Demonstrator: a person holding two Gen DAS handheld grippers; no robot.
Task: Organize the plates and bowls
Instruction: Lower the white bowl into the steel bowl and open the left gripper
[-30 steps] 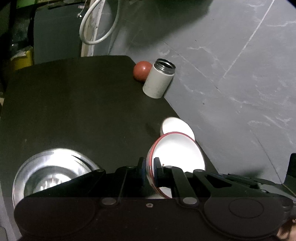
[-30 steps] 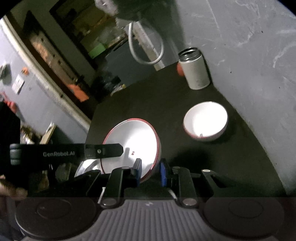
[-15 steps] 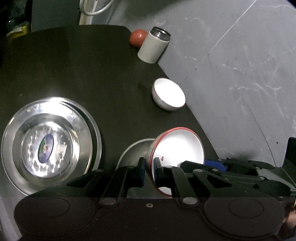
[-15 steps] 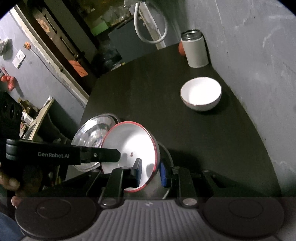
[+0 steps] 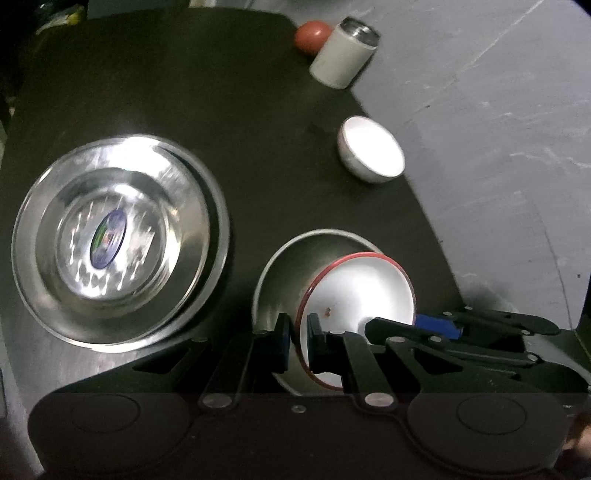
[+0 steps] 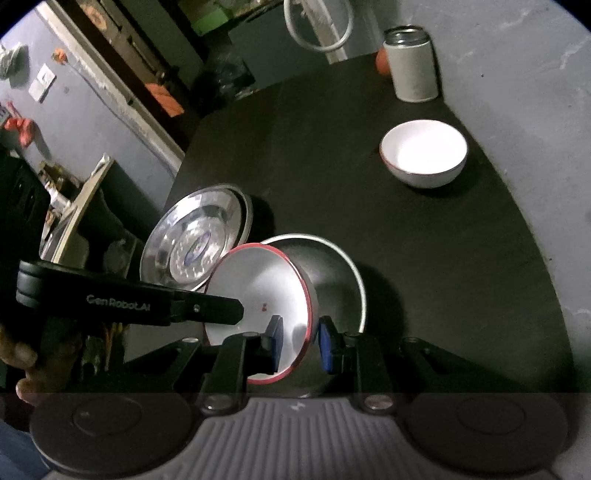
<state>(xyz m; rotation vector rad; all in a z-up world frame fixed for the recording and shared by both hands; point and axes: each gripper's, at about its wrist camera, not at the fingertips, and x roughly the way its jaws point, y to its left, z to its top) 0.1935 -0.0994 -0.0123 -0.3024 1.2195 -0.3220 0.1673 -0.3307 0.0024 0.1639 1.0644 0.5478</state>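
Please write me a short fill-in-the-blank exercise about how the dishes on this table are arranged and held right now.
1. The white bowl gripped by both grippers has a ____ rim.
2. The left gripper and right gripper hold it tilted over a grey ____.
3. The stack of steel plates bears an oval ____ at its centre.
4. Beside the white canister lies a ____ ball.

Missing words: red; bowl; sticker; red

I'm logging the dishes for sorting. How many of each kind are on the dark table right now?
Shiny steel plates, stacked: 2 visible
Grey metal bowl: 1
White red-rimmed bowl held in both tongs: 1
Small white bowl standing alone: 1
White cylindrical flask: 1
Red-orange ball: 1
Total: 7
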